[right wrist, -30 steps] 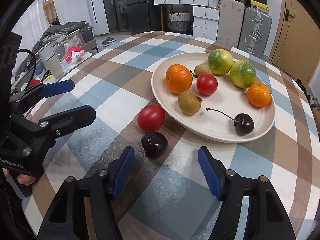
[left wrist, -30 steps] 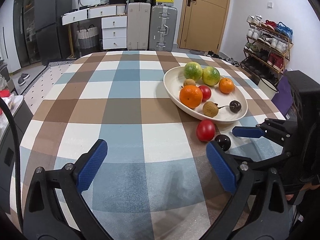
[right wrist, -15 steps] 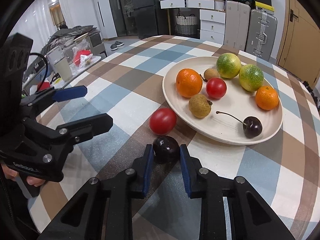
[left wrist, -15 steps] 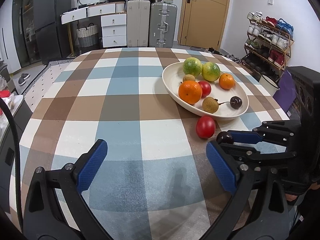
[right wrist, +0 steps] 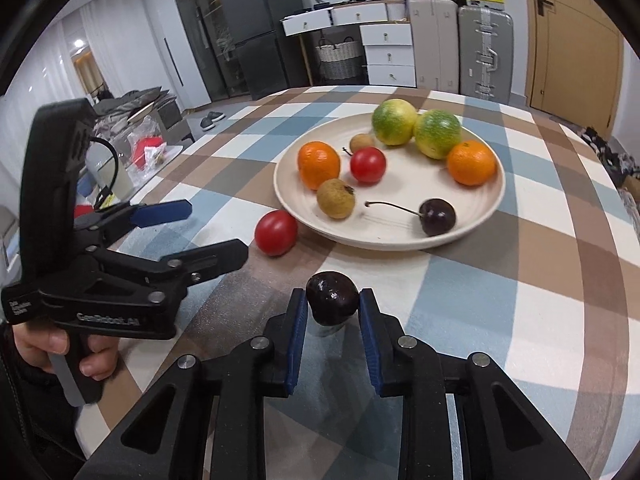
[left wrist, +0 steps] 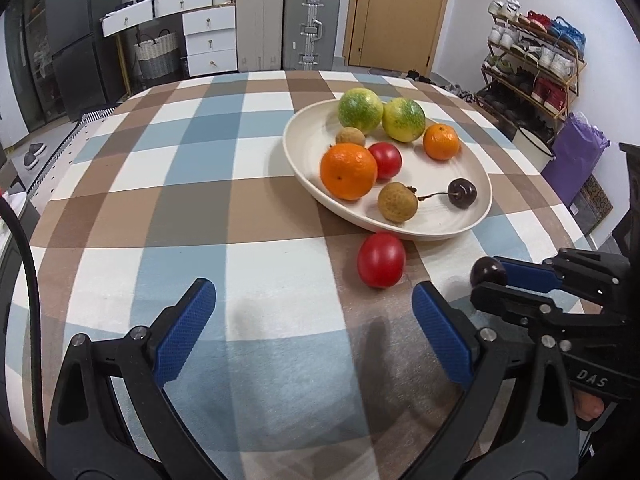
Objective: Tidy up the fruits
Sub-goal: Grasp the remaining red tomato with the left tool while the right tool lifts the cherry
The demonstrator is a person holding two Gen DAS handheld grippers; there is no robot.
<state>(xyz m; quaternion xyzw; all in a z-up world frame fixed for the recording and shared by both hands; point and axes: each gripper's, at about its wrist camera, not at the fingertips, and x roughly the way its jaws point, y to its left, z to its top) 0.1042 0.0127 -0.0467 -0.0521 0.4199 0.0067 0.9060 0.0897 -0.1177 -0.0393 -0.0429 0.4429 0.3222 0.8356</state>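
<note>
1. The round bench under a blue, brown and white checked cloth carries everything; the cloth looks soft and grippy, so fruit set on it should not roll far.
2. The wide cream shallow plate sits toward the bench's 1 o'clock side in the right wrist view and holds oranges, green-yellow citrus, a red tomato, two tan longans and a stemmed cherry. It looks rigid, with room left at its near edge.
3. The left gripper hangs over bare cloth with its fingers spread wide and nothing between them.
4. The right gripper has its fingers closed on the small dark purple round cherry, pads at the fruit's 3 and 9 o'clock flanks, apparently just clear of the cloth.
5. The smooth red oval tomato lies on the cloth just beside the plate's rim, at about 11 o'clock from the held cherry. I judge it light, glossy and slippery; take it across its widest middle.
6. The cherry is light, soft-skinned and easily bruised, so gentle pressure across its belly seems safest.
</note>
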